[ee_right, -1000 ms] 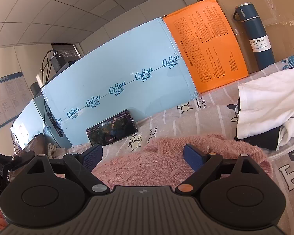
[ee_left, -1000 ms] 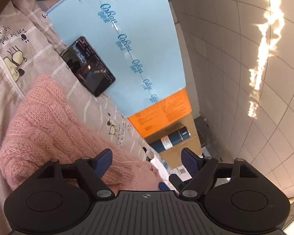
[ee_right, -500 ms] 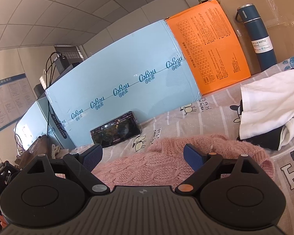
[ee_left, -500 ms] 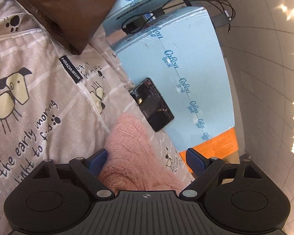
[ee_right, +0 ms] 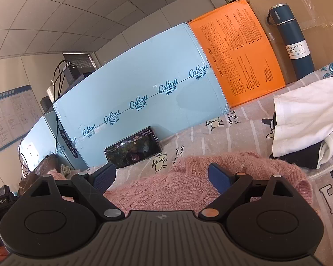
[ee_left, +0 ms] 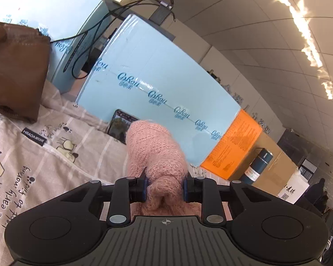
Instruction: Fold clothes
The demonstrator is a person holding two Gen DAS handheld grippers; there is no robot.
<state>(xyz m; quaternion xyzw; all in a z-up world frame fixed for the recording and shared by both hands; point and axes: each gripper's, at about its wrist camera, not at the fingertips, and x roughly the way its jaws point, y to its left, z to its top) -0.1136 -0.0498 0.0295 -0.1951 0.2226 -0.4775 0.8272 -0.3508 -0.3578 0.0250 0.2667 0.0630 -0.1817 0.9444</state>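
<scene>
A fuzzy pink knit sweater (ee_left: pixel 154 153) bunches up in front of the left wrist camera, and my left gripper (ee_left: pixel 164 188) is shut on a thick fold of it. In the right wrist view the same pink sweater (ee_right: pixel 177 188) lies spread on the printed grey bedsheet (ee_right: pixel 244 119). My right gripper (ee_right: pixel 162 176) hovers just over it, open, with nothing between its blue fingers (ee_right: pixel 217 175).
A phone (ee_right: pixel 133 147) leans against a light-blue box (ee_right: pixel 144 95). Beside it stand an orange box (ee_right: pixel 237 59) and a dark-blue vacuum bottle (ee_right: pixel 293 42). White and black folded clothes (ee_right: pixel 308 119) lie right. A brown garment (ee_left: pixel 15 71) lies far left.
My left gripper swung down over the pink sweater and closed on a fold of it, bunching it upward. The right gripper stayed open above the sweater, nearly still.
</scene>
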